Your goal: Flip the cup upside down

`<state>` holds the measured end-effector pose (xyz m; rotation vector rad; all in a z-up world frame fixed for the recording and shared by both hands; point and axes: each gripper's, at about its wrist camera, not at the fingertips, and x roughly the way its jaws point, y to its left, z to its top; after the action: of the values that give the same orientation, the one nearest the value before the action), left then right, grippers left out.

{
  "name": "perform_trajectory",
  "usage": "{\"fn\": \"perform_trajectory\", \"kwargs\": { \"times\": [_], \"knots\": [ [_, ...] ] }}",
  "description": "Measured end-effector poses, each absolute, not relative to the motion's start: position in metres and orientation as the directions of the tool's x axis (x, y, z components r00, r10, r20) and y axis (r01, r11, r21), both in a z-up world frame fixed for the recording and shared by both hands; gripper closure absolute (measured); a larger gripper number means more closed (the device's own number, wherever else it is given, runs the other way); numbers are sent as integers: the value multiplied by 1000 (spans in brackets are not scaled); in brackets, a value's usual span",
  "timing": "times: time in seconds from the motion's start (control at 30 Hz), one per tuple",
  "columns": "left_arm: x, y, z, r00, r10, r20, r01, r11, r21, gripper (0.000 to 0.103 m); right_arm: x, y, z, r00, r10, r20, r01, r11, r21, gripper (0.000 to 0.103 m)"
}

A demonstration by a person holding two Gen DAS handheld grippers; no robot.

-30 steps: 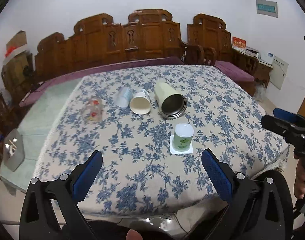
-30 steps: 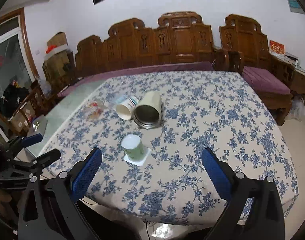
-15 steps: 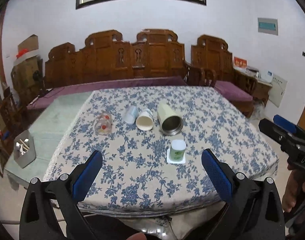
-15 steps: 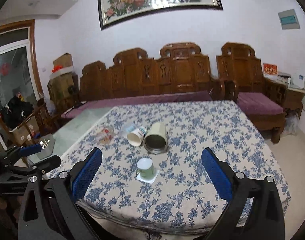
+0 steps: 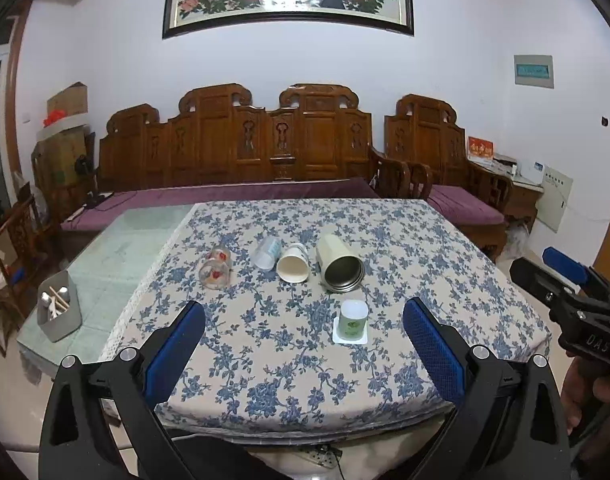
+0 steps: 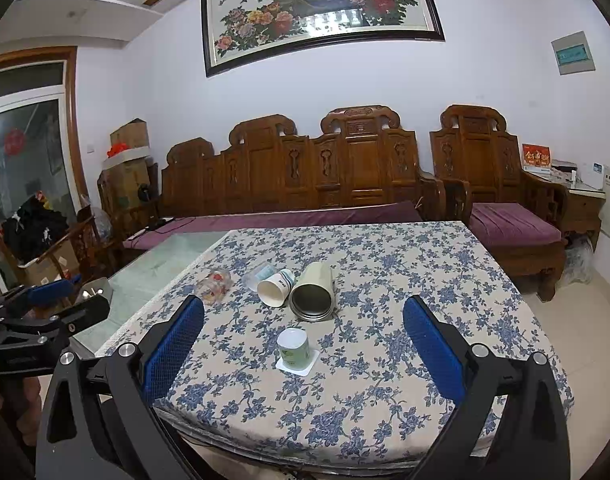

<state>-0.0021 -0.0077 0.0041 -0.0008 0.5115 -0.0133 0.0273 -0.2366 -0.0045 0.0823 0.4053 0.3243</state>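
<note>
Cup with a green label stands upside down on a white square coaster near the front of the floral tablecloth, at about 12 o'clock from both grippers and well apart from them. At its 12 o'clock lie a cream tin, a paper cup, a clear plastic cup and a glass, all on their sides. The left gripper and right gripper hang off the near edge with blue pads spread wide, holding nothing.
</note>
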Motion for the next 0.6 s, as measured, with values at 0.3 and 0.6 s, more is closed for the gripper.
{"fn": "perform_trajectory", "kwargs": {
  "times": [0.3, 0.6],
  "knots": [
    [-6, -5, 7, 879, -6, -476, -1, 1000, -15, 7, 28, -234, -6, 866, 330, -376, -296, 944, 147, 3],
    [-8, -4, 8, 883, 3, -469, -9, 1000, -11, 7, 28, -232, -6, 865, 332, -376, -298, 943, 148, 3]
  ]
}}
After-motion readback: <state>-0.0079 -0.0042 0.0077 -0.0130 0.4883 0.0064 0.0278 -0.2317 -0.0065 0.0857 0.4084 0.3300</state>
